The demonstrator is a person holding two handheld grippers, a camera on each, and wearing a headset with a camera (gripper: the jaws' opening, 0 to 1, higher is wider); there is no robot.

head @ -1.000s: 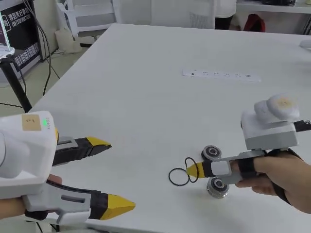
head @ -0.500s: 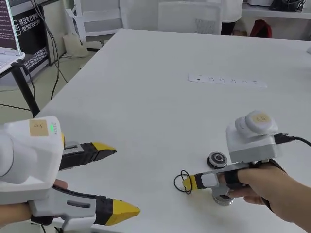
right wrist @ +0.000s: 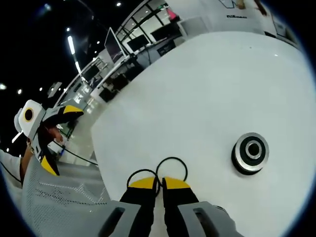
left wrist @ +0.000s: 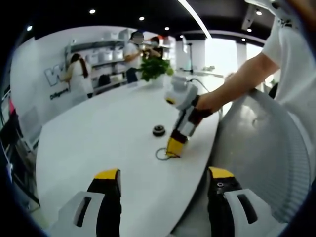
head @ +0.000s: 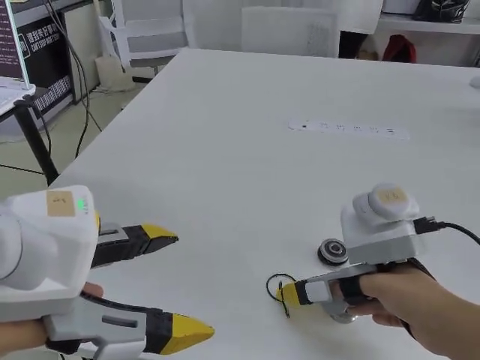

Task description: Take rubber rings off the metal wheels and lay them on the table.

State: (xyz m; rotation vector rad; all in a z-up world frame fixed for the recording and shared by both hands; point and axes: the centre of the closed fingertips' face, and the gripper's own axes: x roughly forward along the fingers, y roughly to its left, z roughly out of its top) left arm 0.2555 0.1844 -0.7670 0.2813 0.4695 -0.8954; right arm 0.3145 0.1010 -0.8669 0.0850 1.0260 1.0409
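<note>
2 wheels [head: 332, 251] on table [head: 247, 150], one half under hand [head: 405, 300]. 2 rings [right wrist: 172, 158] at right gripper [right wrist: 159, 183], clamped on one ring: flat a second ago, now tipped up. Left gripper [head: 186, 283] wide open, empty

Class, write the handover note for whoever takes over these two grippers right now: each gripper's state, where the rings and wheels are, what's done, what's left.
Left gripper: open, holding nothing, over the near table edge.
Right gripper: shut on a black rubber ring, tips low at the table.
Wheels: one metal wheel lies beside the right gripper; a second wheel sits partly hidden under the right hand.
Done: that ring is off. Left: lay it down, release, then check both wheels; remaining rings unclear.
</note>
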